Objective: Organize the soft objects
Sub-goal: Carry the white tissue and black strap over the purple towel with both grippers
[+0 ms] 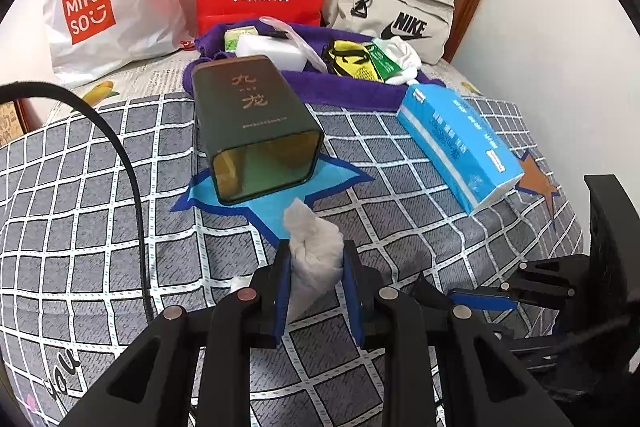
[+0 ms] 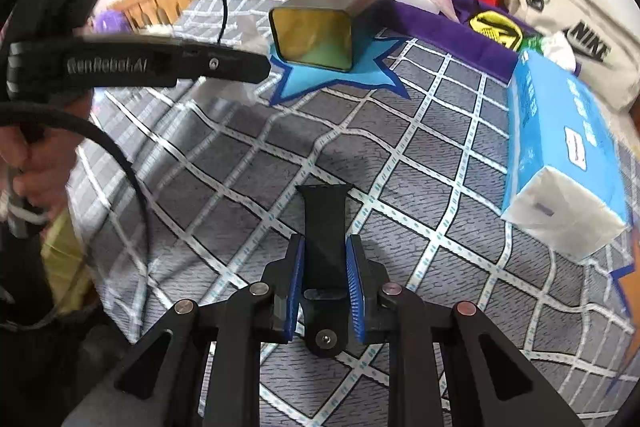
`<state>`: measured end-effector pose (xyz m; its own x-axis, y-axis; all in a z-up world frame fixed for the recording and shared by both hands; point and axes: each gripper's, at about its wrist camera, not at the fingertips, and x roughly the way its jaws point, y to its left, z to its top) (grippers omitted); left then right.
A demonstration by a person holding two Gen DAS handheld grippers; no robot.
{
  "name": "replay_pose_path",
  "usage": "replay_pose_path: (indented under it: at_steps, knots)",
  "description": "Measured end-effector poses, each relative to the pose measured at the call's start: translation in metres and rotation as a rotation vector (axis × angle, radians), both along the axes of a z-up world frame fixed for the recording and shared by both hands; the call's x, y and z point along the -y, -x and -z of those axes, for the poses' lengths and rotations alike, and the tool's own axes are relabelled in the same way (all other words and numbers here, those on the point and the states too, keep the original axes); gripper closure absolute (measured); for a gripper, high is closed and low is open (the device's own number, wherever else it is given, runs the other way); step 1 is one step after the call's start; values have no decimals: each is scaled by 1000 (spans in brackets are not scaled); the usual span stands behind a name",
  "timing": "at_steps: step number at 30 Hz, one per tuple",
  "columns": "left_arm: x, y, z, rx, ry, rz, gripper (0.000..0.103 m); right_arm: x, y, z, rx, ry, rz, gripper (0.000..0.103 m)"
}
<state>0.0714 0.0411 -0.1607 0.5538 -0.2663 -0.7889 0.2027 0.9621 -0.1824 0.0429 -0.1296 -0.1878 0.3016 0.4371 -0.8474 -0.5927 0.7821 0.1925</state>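
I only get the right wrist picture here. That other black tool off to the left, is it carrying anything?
Observer: Yes. The left gripper is shut on a crumpled white tissue, pinched between its blue fingers.
Visitor: Where is it pointing?
Observer: Toward the open mouth of the green tin, which lies on its side on a blue star patch.
Visitor: Anything written on that tin?
Observer: Gold characters run along its upper face.

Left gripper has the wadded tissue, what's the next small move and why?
Probably carry the tissue forward into the tin. The left gripper is shut on it, and the tin lies on its side just ahead, open mouth facing the gripper.
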Motion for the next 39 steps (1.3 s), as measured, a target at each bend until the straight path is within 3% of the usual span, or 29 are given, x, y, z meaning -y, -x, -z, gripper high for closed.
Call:
replay_pose_path:
  at_steps: [3, 19, 39]
  knots:
    - [-5, -2, -7, 2, 14, -4, 80, 9, -4, -13, -3, -69, 22, 82]
    - [-8, -24, -50, 45, 38, 6, 80, 29, -47, -72, 99, -99, 108, 82]
    - [-4, -60, -88, 97, 19, 6, 80, 50, -103, -104, 151, -129, 184, 82]
